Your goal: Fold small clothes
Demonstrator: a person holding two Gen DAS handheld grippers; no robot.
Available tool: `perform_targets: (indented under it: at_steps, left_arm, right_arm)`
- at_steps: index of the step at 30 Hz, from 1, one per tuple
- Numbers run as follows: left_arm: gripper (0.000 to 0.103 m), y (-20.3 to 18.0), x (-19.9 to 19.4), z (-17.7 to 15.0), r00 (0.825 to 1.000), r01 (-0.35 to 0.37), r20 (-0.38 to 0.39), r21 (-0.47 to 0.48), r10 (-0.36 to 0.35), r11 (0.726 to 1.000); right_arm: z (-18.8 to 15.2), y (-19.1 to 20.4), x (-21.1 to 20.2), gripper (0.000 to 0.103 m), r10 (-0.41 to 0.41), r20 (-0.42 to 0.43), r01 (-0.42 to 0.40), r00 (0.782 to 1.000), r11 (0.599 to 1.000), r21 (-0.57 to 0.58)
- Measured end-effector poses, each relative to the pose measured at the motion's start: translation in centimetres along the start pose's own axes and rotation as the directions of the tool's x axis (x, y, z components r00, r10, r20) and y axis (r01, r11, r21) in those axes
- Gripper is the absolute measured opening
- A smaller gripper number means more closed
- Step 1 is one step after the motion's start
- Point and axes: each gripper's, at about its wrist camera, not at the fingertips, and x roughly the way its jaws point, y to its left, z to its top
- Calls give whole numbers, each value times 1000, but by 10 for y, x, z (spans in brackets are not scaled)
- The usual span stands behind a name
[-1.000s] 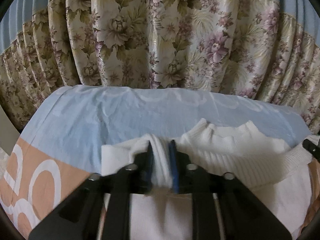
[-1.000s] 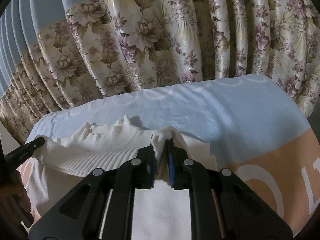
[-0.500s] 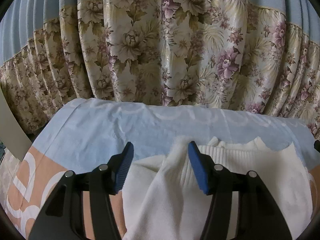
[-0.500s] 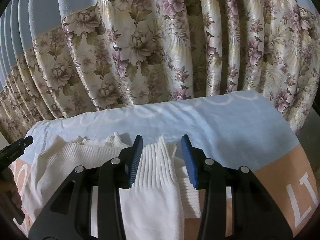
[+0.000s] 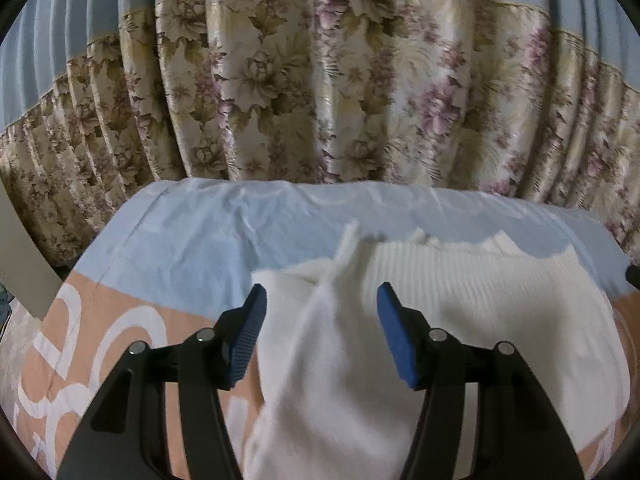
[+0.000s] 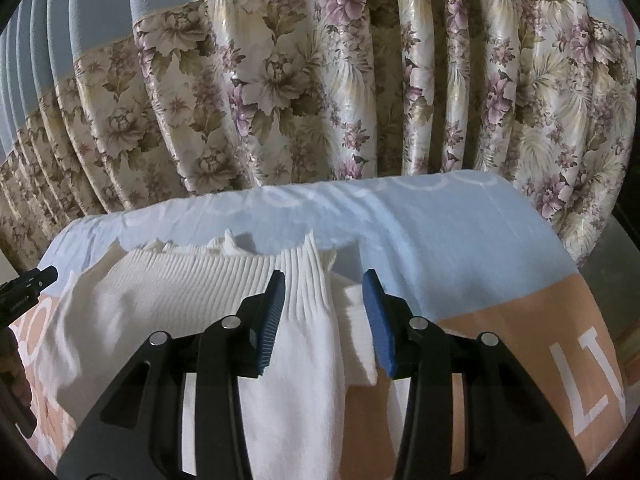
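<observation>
A blue-and-peach bedcover (image 5: pixel 192 248) spreads before floral curtains (image 5: pixel 320 92). On it lies a white ribbed knit garment (image 5: pixel 460 280), partly folded. The left gripper (image 5: pixel 318 320) is opening, pads clear of cloth; the right gripper (image 6: pixel 324 312) stands parted, releasing the ribbed edge.

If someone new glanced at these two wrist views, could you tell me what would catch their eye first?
Probably the white ribbed knit garment lying on the pale blue and peach printed bedsheet, low in the middle of both views. Next, the blue-padded left gripper, its jaws opening around a fold without pressing it, and the open right gripper likewise. Behind hangs the glossy floral curtain.
</observation>
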Motion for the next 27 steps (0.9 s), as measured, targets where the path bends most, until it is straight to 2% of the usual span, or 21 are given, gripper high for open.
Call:
perform_targets:
  at_steps: [2, 6, 12, 16, 21, 23, 25, 26, 27]
  left_arm:
    - [65, -7, -7, -13, 1000, 19, -1, 4, -19, 1000]
    - [65, -21, -15, -32, 999, 47, -15, 23, -47, 999]
    - [66, -49, -18, -55, 994, 100, -50, 49, -97, 994]
    - [66, -61, -15, -65, 991, 119, -72, 51, -115, 992]
    - [66, -67, -8, -75, 987, 134, -96, 59, -128, 989]
    - [67, -68, -5, -79, 987, 131, -103, 57, -125, 990]
    - [68, -68, -4, -81, 987, 128, -104, 60, -121, 990]
    - [68, -68, -3, -82, 987, 128, -105, 61, -122, 990]
    - [68, -68, -3, -83, 987, 127, -105, 62, -121, 990]
  right_arm:
    - [-8, 0, -2, 44, -21, -8, 21, 1000, 999, -26]
    - [-30, -4, 7, 46, 5, -87, -8, 996, 999, -35]
    - [-47, -13, 28, 49, 44, -169, -41, 985, 999, 23]
    - [-50, -18, 38, 65, 43, -179, -35, 983, 998, 47]
    - [-53, -18, 49, 74, 92, -201, -75, 975, 993, 94]
    - [-53, -14, 49, 71, 99, -204, -84, 974, 993, 79]
    - [-53, -8, 49, 47, 137, -202, -126, 970, 990, 66]
    - [-53, -4, 48, 43, 154, -203, -145, 967, 988, 58]
    - [-53, -3, 47, 33, 164, -204, -155, 965, 986, 57]
